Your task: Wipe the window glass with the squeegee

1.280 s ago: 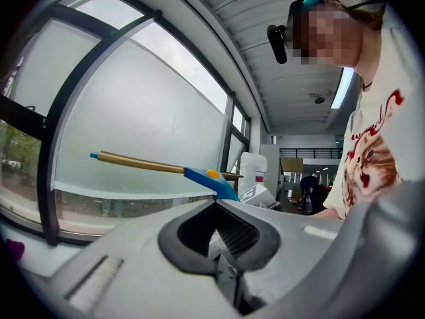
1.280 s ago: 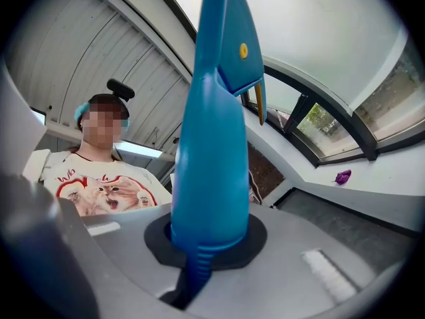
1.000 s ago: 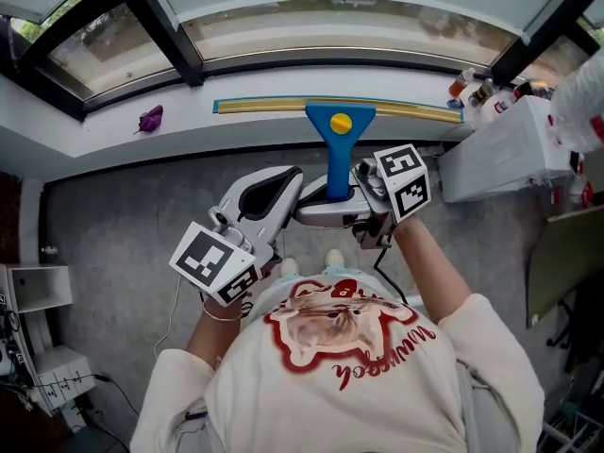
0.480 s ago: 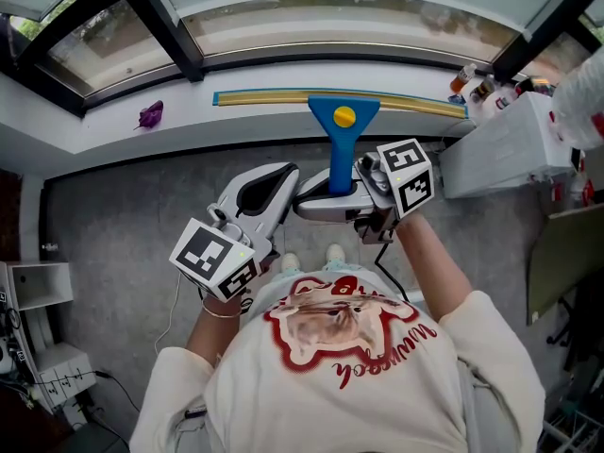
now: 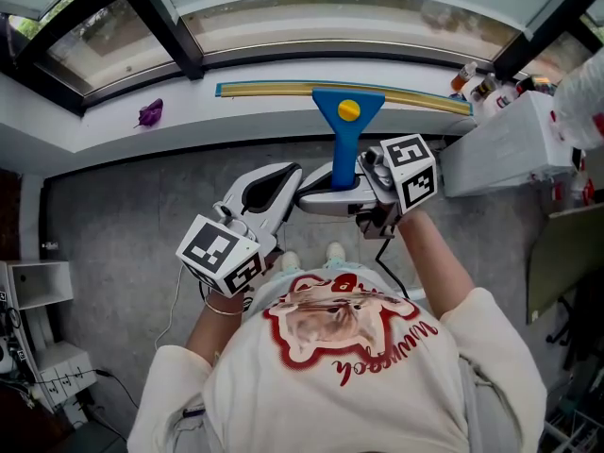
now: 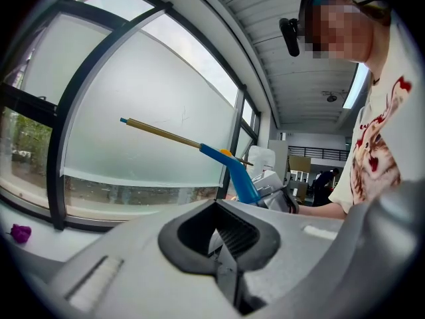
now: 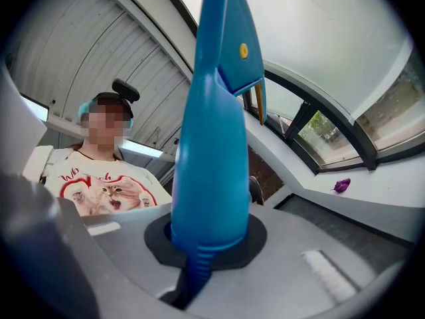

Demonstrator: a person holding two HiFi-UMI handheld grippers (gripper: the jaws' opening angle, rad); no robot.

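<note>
The squeegee (image 5: pixel 347 138) stood out in front of the person, its blue handle running up to a wide head with a yellow round spot at the centre. Its long brass-coloured blade, capped blue at the ends, lay crosswise before the frosted window glass (image 5: pixel 349 22). Whether the rubber pressed on the pane could not be told.

The right hand-held gripper (image 5: pixel 342 189) was clamped on the lower end of the squeegee's handle, its jaws nearly together around the ribbed blue grip. The left hand-held gripper (image 5: pixel 283 179) hung just beside the squeegee's handle on the person's left, apart from it, jaws closed on each other and holding nothing.

No brand or lettering showed on the squeegee. Each marker cube (image 5: pixel 222 253) below the squeegee's handle bore only black-and-white square patterns. The person's white shirt (image 5: pixel 349 357), nearest the squeegee's handle end, carried a cat picture ringed in red and a line of red script, seen upside down from the head view and not clear enough to read.

Well to the left of the squeegee's blade a small purple scrap (image 5: pixel 150 118) lay on the white sill (image 5: pixel 94 130). Just past the blade's right end stood a few bottles (image 5: pixel 464 80), their labels too small to read
</note>
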